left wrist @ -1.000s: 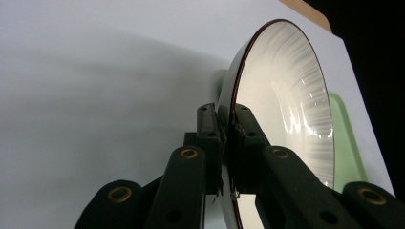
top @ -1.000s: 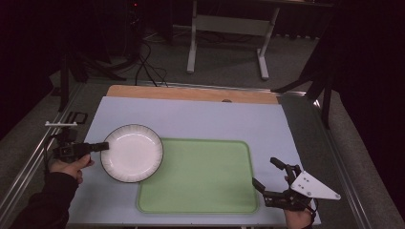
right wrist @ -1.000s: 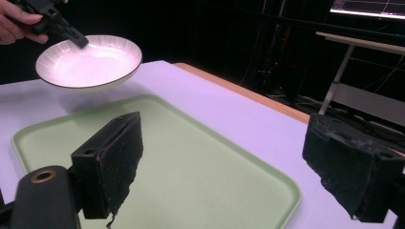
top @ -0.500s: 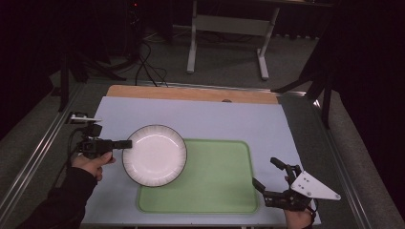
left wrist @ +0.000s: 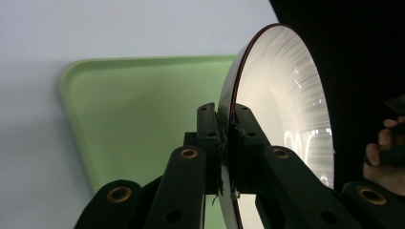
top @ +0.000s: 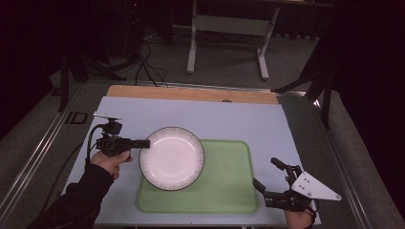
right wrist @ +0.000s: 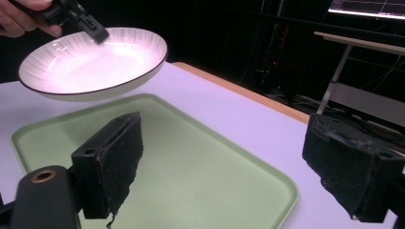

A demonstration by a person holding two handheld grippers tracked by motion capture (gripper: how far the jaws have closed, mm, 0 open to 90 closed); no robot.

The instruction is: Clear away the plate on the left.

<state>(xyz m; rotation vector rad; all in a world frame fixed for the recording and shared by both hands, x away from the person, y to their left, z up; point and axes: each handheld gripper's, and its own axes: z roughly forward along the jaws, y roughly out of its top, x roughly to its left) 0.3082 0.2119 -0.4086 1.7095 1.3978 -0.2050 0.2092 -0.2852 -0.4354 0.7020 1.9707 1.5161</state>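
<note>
The left gripper (top: 143, 143) is clamped tight on the left rim of the white plate (top: 172, 158), one jaw on top and one underneath, as the left gripper view shows with the rim pinched between the black pads (left wrist: 210, 133). The plate is held off the table, roughly level, over the far left corner of the green tray (top: 224, 191); the right gripper view shows it (right wrist: 90, 62) hanging clear above the tray (right wrist: 200, 171) with a shadow beneath. The tray lies on the pale mat (top: 229, 119) toward the near side of the table. The right gripper (top: 270, 183) rests by the near right corner of the tray with its jaws wide apart and nothing between them. The step in hand looks like carrying the plate across to set it on the tray. The next move probably calls for bringing the plate further right until it sits over the middle of the tray, lowering it flat so the far edge does not tip down, and letting go only once the base is resting on the tray. Gripped by one edge alone, the plate could tilt or slip if moved too quickly.
</note>
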